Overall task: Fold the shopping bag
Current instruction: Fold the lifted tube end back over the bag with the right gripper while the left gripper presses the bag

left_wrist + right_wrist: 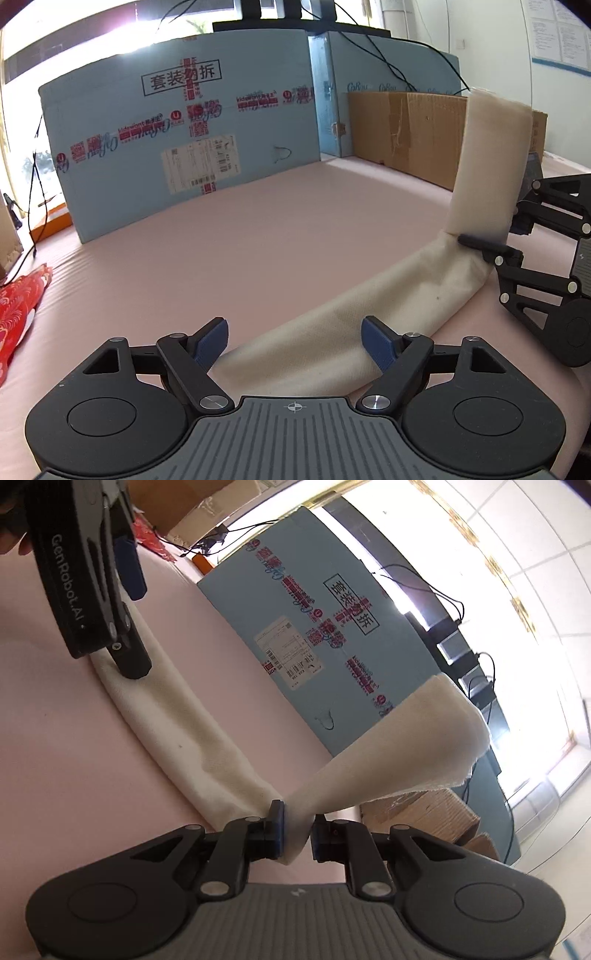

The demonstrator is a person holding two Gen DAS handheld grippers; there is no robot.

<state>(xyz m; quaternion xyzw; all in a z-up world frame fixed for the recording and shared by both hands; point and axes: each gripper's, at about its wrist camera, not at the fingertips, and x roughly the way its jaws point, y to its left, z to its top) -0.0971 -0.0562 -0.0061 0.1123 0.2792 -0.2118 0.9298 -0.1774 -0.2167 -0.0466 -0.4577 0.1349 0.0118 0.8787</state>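
Left tongs (293, 341) stand wide apart, their blue pads on either side of the near end of the bag (354, 332) without pressing it. From the right wrist view one of their fingers (129, 657) rests down on that end of the cloth, at about 10 o'clock. Right tongs (297, 830) are pinched narrow on the bag at its bend, cream fabric squeezed between the blue pads. The bag is folded into a long cream strip lying on the pink bench (240, 251), running from the left tongs toward 2 o'clock in the left wrist view. Past the right tongs' hold, the rest of the strip rises upright off the bench, its free end toward 1 o'clock. A blue box (177, 147) with red print stands at 12 o'clock behind the bench, a brown box (406, 129) just beside it at 1 o'clock. Red printed cloth (18, 314) lies at 9 o'clock on the bench edge.
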